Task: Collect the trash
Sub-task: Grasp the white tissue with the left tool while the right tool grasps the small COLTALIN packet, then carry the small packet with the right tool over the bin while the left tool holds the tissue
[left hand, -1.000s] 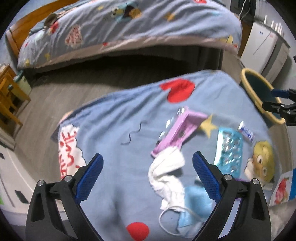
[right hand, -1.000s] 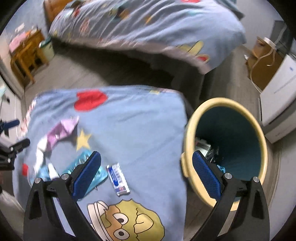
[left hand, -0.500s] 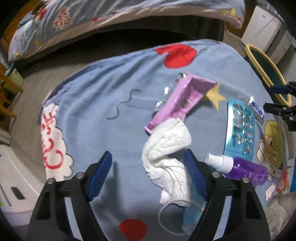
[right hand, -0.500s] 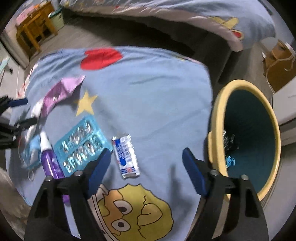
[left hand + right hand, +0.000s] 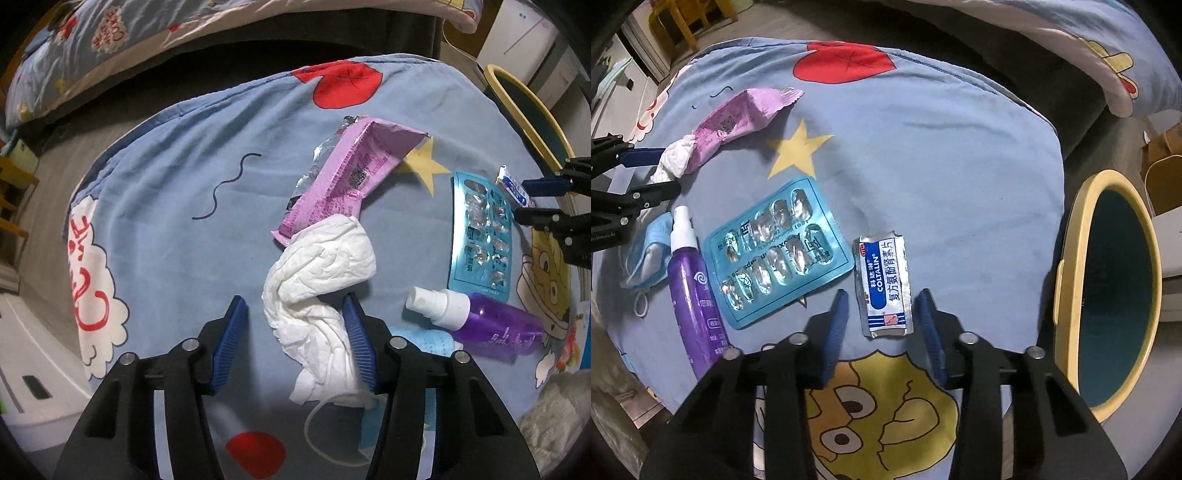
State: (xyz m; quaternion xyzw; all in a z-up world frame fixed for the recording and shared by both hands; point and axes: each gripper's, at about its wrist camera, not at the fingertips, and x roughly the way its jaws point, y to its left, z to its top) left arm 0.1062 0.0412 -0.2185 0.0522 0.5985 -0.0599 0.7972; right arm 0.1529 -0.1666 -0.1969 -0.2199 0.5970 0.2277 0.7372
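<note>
A crumpled white tissue lies on the blue cartoon blanket, its lower part between the fingers of my left gripper. The jaws are closing; the right pad touches the tissue, the left pad stands apart. My right gripper straddles a small foil medicine sachet, jaws closing, with gaps on both sides. A purple wrapper, a teal blister pack, a purple spray bottle and a blue face mask also lie on the blanket. The yellow bin stands to the right.
The blanket's edge drops off on the right, toward the bin. A second bed with matching bedding runs along the back across a strip of floor. Wooden furniture stands far left, and a white cabinet far right.
Both grippers have come down close to the blanket and their jaws have narrowed. The left now brackets the tissue and the right brackets the sachet, having moved away from the bin.
</note>
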